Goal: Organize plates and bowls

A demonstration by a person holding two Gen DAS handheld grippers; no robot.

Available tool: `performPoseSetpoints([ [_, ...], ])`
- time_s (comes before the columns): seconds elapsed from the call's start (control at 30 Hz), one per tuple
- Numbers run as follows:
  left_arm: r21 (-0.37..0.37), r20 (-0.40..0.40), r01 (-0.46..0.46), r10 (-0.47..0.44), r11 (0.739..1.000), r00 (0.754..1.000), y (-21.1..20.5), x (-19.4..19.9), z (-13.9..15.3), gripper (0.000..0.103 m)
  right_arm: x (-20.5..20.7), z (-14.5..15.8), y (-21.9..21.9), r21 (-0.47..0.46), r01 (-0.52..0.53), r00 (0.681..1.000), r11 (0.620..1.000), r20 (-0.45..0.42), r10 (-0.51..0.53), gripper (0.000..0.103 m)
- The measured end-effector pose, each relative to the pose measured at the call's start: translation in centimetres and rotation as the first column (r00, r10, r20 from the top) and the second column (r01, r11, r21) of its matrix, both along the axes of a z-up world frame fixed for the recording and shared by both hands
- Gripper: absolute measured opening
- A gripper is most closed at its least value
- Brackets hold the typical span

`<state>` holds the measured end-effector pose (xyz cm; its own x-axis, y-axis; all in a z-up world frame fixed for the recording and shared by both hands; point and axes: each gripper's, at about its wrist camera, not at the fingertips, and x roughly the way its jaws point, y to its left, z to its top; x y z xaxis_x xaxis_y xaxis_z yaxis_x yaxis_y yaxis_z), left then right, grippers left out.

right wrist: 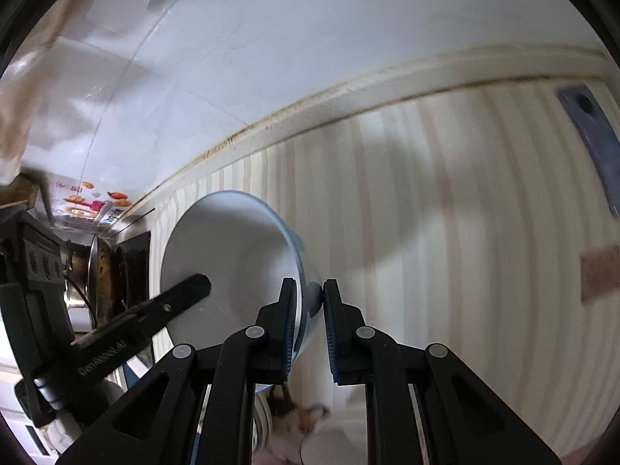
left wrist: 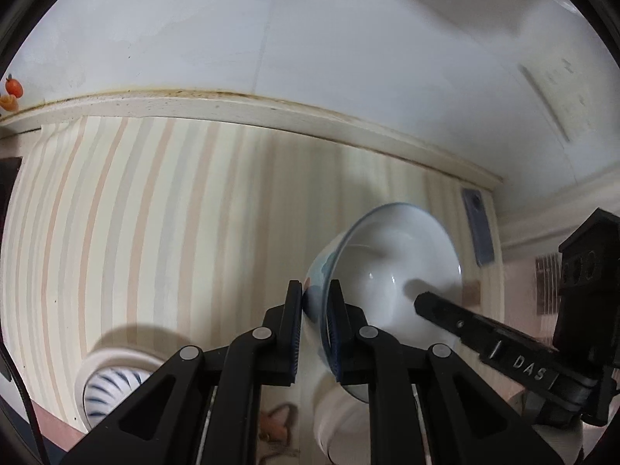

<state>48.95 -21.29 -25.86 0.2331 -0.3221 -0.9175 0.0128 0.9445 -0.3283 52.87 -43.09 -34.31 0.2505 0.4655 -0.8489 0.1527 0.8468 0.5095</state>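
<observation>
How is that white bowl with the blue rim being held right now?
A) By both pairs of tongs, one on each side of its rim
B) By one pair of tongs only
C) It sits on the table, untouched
A: the left tongs pinch the bowl at its rim, and the right tongs clamp the opposite edge.

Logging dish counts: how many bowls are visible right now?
2. A white bowl is clamped at its rim by the left gripper and right gripper; a blue-striped bowl sits lower left in the left wrist view. Blurred white shapes below may hide more.
</observation>
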Motion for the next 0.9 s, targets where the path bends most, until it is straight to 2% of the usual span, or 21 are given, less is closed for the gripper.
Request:
performPoseSetpoints([
  [0.23,-0.012,0.01,0.074,-0.074,0.997,0.997,-2.4,-4.1,0.8,0.011,-7.0,1.2,-1.7,-0.002,0.036,0.999,0.999,-0.007,-0.036,0.016],
  [0.5,-0.03,-0.04,0.143,-0.144,0.989,0.989,-3.9,-8.3,-0.6,0.01,-13.8,0.7,-3.4,-0.007,0.064,0.997,0.998,-0.04,-0.065,0.016],
  [0.7,-0.004,-0.081,0.176,-0.176,0.984,0.981,-4.7,-10.0,-2.0,0.01,-16.4,-1.2,-3.6,-0.015,0.061,0.995,0.998,-0.08,-0.062,0.016],
  [0.9,0.043,-0.102,0.21,-0.205,0.977,0.973,-5.4,-11.0,-3.8,0.01,-17.0,-2.9,-3.5,-0.027,0.058,0.993,0.998,-0.102,-0.061,0.016],
])
